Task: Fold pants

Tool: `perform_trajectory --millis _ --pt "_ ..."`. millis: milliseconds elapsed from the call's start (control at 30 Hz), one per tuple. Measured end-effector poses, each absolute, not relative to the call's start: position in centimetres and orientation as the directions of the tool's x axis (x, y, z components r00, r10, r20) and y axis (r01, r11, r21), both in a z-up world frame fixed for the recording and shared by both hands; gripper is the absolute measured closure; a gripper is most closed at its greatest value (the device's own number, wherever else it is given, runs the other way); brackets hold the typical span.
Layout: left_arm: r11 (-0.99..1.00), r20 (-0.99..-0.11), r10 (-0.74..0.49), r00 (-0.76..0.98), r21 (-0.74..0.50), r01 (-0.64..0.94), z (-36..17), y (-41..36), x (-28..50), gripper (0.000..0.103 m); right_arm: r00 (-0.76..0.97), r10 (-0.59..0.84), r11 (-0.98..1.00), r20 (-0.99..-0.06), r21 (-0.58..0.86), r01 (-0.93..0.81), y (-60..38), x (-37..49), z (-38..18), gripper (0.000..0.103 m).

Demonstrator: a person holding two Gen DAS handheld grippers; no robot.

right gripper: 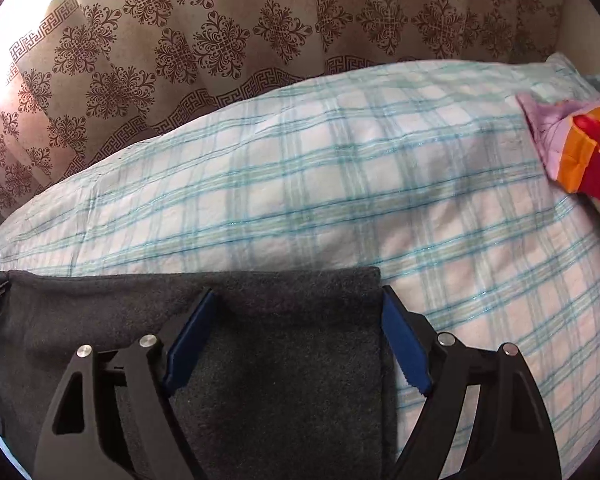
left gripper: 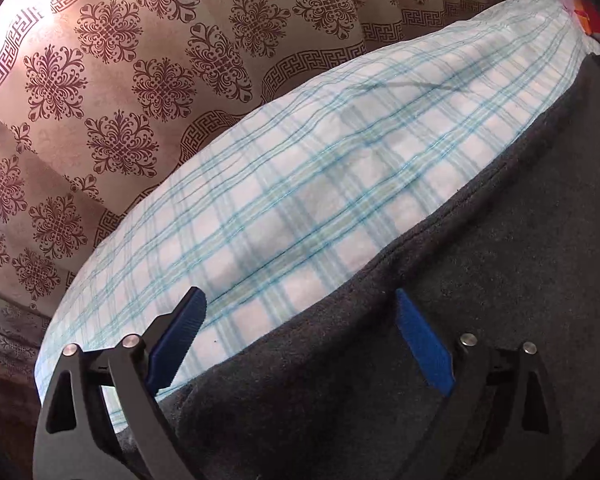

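Dark grey pants point(right gripper: 228, 360) spread flat on the plaid sheet point(right gripper: 340, 208), near side, folded edge squared for the next fold. Left gripper point(left gripper: 300, 340) and right gripper point(right gripper: 296, 340) poised over the cloth, jaws apart, clamping nothing. Patterned curtain point(right gripper: 220, 40) far behind; bright cloth point(right gripper: 580, 148) far right, clear of the fold.

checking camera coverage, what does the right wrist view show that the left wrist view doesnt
Only the right wrist view shows the right tool, open over the near right corner of the dark grey pants, and a clear view of the red and orange cloth at the right edge.

Only the left wrist view shows the left tool, open at the pants' left end.

Both share the pants, the plaid sheet and the patterned curtain.
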State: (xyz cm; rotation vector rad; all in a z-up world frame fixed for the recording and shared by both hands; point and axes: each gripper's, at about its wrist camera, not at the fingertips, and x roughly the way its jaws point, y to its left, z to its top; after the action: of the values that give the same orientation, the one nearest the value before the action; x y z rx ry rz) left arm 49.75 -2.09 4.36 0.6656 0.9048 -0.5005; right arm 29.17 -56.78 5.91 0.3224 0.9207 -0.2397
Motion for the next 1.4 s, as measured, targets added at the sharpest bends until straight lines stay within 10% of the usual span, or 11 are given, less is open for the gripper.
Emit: perform_trajectory --millis 67,100,267,633,833,933,1400 --pt "0.687 -0.861 -0.191 0.471 0.226 0.691 4.5 -2.4 49.0 0.062 0.583 -0.132 0.923 -0.801 0.115 0.368 -56.4 29.0 6.0 0.072" --pt "0.67 -0.852 -0.189 0.488 0.251 0.699 4.5 -2.9 48.1 0.076 0.577 -0.168 0.917 -0.799 0.088 0.39 -56.4 28.8 6.0 0.077" --pt "0.672 -0.802 -0.169 0.573 0.331 0.662 5.5 -3.8 46.7 0.092 0.663 -0.162 0.911 -0.731 0.146 0.385 -56.7 27.0 8.2 0.089" --pt "0.751 -0.735 -0.099 0.67 0.387 0.535 5.7 -4.3 48.9 0.092 0.701 -0.338 0.908 -0.628 -0.02 0.419 -54.8 31.1 11.7 0.088" --pt "0.757 -0.695 -0.041 0.718 0.447 0.476 5.1 -4.3 47.0 0.07 0.66 -0.417 0.897 -0.625 -0.164 0.411 -53.3 30.6 8.8 0.036" --pt "0.843 -0.68 -0.098 0.727 0.331 0.424 8.5 -0.6 44.7 0.044 0.701 -0.401 0.905 -0.589 -0.138 0.402 -51.9 26.4 11.1 0.033" --pt "0.949 -0.76 -0.025 0.649 0.186 0.254 5.5 10.9 25.4 0.034 0.715 0.232 0.972 -0.66 0.138 -0.188 -26.9 12.1 8.0 0.032"
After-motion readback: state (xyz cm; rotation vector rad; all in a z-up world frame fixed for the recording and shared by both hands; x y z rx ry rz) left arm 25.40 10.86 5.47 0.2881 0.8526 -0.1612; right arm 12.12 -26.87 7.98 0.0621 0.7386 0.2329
